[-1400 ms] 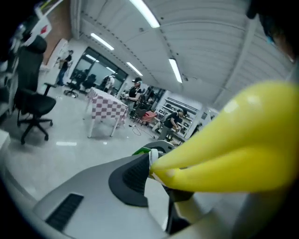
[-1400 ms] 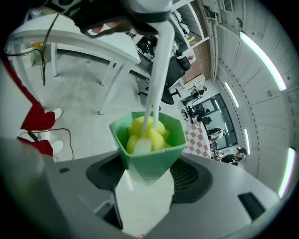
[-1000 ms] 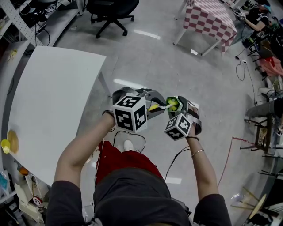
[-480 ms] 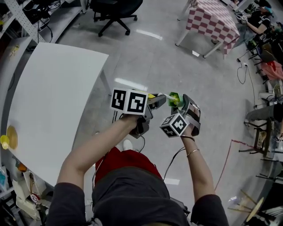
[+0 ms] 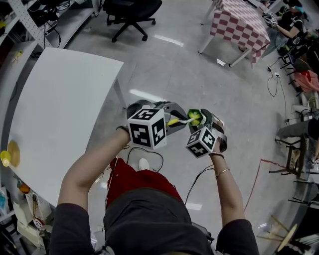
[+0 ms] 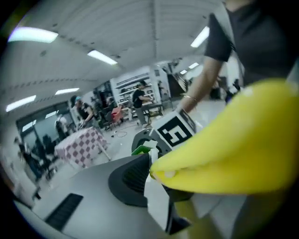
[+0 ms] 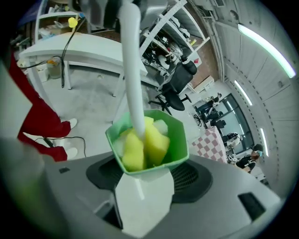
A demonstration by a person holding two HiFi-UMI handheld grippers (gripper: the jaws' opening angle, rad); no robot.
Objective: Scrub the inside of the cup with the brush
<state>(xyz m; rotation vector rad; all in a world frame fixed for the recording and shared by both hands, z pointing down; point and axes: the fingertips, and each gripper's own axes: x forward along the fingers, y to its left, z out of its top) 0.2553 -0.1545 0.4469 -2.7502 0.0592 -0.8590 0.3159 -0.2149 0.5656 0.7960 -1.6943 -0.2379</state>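
A green hexagonal cup (image 7: 150,140) sits in my right gripper (image 5: 200,123), which is shut on it, and a white finger (image 7: 142,203) shows under the cup. My left gripper (image 5: 172,119) is shut on the brush's yellow handle (image 6: 233,149). The brush's white shaft (image 7: 131,70) runs down into the cup, and its yellow sponge head (image 7: 142,144) rests inside against the bottom. In the head view the cup (image 5: 195,117) and the handle (image 5: 173,121) meet between the two marker cubes, in the air over the floor in front of the person's body.
A white table (image 5: 60,109) stands to the left, with a small yellow object (image 5: 6,160) at its near-left edge. A black office chair (image 5: 130,15) and a checked-cloth table (image 5: 239,25) stand farther off. Cables lie on the grey floor (image 5: 164,64), and people sit at the right.
Half a second ago the left gripper was rolled over and a little higher with the brush. It has now turned back to the pose of a second ago. The cup has barely moved.
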